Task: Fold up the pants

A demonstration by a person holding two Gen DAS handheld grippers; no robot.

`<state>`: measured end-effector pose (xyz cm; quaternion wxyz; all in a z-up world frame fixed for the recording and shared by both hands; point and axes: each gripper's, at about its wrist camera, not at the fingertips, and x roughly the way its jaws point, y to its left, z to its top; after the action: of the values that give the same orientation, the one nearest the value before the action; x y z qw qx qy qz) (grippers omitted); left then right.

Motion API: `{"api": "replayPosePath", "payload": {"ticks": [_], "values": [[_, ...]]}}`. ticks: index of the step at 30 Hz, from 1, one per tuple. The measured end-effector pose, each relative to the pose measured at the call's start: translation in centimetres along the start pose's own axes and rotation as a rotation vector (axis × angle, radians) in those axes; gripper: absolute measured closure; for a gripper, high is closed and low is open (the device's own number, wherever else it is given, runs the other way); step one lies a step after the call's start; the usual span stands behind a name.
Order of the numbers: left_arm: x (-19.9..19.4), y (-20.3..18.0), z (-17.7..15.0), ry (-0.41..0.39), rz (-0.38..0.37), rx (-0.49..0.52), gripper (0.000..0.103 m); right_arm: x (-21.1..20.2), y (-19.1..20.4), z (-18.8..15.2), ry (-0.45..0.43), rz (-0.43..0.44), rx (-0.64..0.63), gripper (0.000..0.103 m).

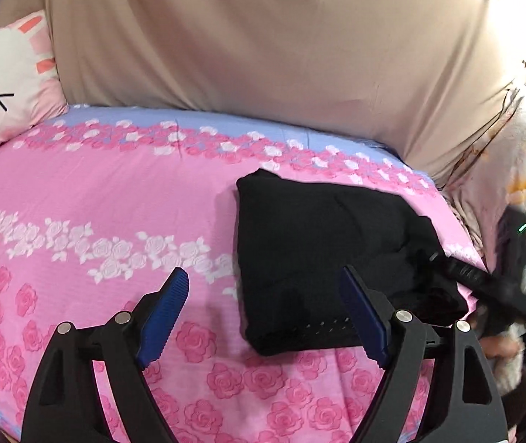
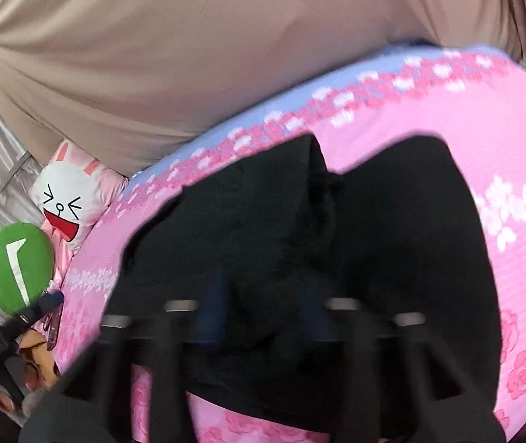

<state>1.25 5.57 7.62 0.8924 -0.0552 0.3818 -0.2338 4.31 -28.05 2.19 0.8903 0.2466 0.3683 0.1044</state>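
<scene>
The black pants (image 1: 318, 243) lie folded into a thick rectangle on the pink rose-print bedsheet (image 1: 96, 199), toward the bed's right side. My left gripper (image 1: 265, 313) hovers wide open over their near left corner. Its right blue pad is above the fabric and its left pad above bare sheet, with nothing pinched. In the blurred right wrist view the pants (image 2: 410, 240) fill the middle. My right gripper (image 2: 263, 313) is closed on a raised bunch of the black cloth. From the left wrist view my right gripper (image 1: 436, 258) reaches in at the pants' right edge.
A beige cloth (image 1: 263, 55) hangs behind the bed. A white bunny pillow (image 1: 4, 85) sits at the far left corner, with a green cushion (image 2: 19, 269) beside it. A pale floral blanket (image 1: 514, 155) is piled at the bed's right edge. The sheet left of the pants is bare.
</scene>
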Motion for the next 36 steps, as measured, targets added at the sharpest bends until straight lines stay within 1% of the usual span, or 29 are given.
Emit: {"api": "replayPosePath", "payload": {"ticks": [2,3,4,5,6,7,8,9,10,11,12,13,15,18,20,22,23,24,25,26,27,28,29,30,31,32,33,35,36], "values": [[-0.3,0.6,-0.2,0.004,-0.012,-0.013,0.023,-3.5,0.8,1.5,-0.099,0.047,0.006,0.087],[-0.4,0.7,-0.2,0.005,-0.027,-0.022,0.023,-5.2,1.0,2.2,-0.140,0.056,0.001,0.087],[-0.5,0.7,-0.2,0.004,-0.038,-0.029,0.023,-6.8,1.1,2.5,-0.172,0.045,-0.012,0.087],[-0.5,0.6,-0.1,0.002,-0.050,-0.033,0.023,-8.3,0.9,2.4,-0.205,0.011,-0.030,0.087],[-0.5,0.4,-0.1,0.004,-0.065,-0.036,0.023,-9.1,0.2,2.1,-0.216,-0.025,-0.035,0.087],[-0.4,0.4,-0.2,0.008,-0.076,-0.037,0.023,-9.3,-1.3,1.4,-0.204,-0.075,-0.018,0.087],[-0.2,0.2,-0.2,0.013,-0.087,-0.039,0.022,-9.0,-2.9,0.7,-0.172,-0.099,0.009,0.087],[0.3,0.1,-0.3,0.026,-0.105,-0.043,0.021,-7.7,-4.8,-0.2,-0.113,-0.126,0.049,0.086],[0.9,-0.1,-0.4,0.040,-0.116,-0.048,0.021,-6.8,-6.0,-0.8,-0.082,-0.146,0.074,0.086],[1.8,-0.2,-0.4,0.066,-0.135,-0.060,0.021,-5.1,-7.6,-2.0,-0.027,-0.185,0.098,0.086],[2.4,-0.4,-0.4,0.084,-0.152,-0.069,0.021,-4.4,-8.2,-2.8,-0.013,-0.198,0.102,0.085],[3.1,-0.5,-0.3,0.101,-0.170,-0.079,0.021,-4.4,-8.4,-3.4,-0.030,-0.194,0.107,0.084],[4.3,-0.6,-0.1,0.138,-0.204,-0.112,0.021,-4.9,-8.0,-3.2,-0.049,-0.179,0.104,0.084],[5.9,-0.6,0.2,0.179,-0.247,-0.159,0.021,-5.8,-7.6,-2.6,-0.054,-0.166,0.101,0.079],[7.1,-0.7,0.5,0.199,-0.243,-0.170,0.021,-6.7,-7.5,-2.3,-0.078,-0.171,0.105,0.067],[8.5,-1.1,0.8,0.221,-0.235,-0.169,0.021,-7.2,-7.7,-2.0,-0.096,-0.179,0.117,0.034],[9.2,-1.3,0.8,0.235,-0.235,-0.172,0.021,-7.2,-7.9,-1.9,-0.091,-0.188,0.122,0.028],[10.1,-1.5,0.9,0.253,-0.258,-0.180,0.019,-6.9,-8.2,-1.8,-0.077,-0.194,0.124,0.022],[11.0,-1.5,0.8,0.271,-0.280,-0.194,0.016,-6.6,-8.3,-1.9,-0.057,-0.198,0.127,0.020],[11.7,-1.4,0.8,0.284,-0.294,-0.216,0.014,-5.9,-8.7,-2.0,-0.028,-0.193,0.141,0.020],[12.8,-1.1,0.7,0.305,-0.342,-0.254,0.013,-5.2,-9.1,-2.1,-0.004,-0.174,0.154,0.020],[13.6,-0.8,0.6,0.323,-0.377,-0.284,0.012,-4.4,-9.4,-2.3,0.020,-0.140,0.168,0.034],[14.3,-0.5,0.5,0.330,-0.417,-0.316,0.020,-3.6,-9.2,-2.5,0.031,-0.143,0.173,0.039],[14.4,-0.3,0.7,0.321,-0.449,-0.324,0.037,-3.6,-8.7,-2.5,0.022,-0.158,0.153,0.046],[14.1,-0.4,0.9,0.318,-0.440,-0.310,0.043,-3.8,-7.9,-2.3,0.016,-0.154,0.132,0.060],[13.7,-0.4,1.1,0.308,-0.440,-0.296,0.057,-4.5,-7.1,-1.9,-0.005,-0.139,0.126,0.064],[12.7,-0.4,1.5,0.294,-0.441,-0.280,0.063,-5.1,-6.5,-1.6,-0.024,-0.118,0.125,0.071],[10.8,0.1,2.0,0.277,-0.451,-0.275,0.063,-6.7,-5.2,-0.9,-0.051,-0.045,0.120,0.072],[9.0,0.8,2.2,0.257,-0.452,-0.269,0.063,-7.2,-4.4,-0.9,-0.053,-0.020,0.109,0.073]]}}
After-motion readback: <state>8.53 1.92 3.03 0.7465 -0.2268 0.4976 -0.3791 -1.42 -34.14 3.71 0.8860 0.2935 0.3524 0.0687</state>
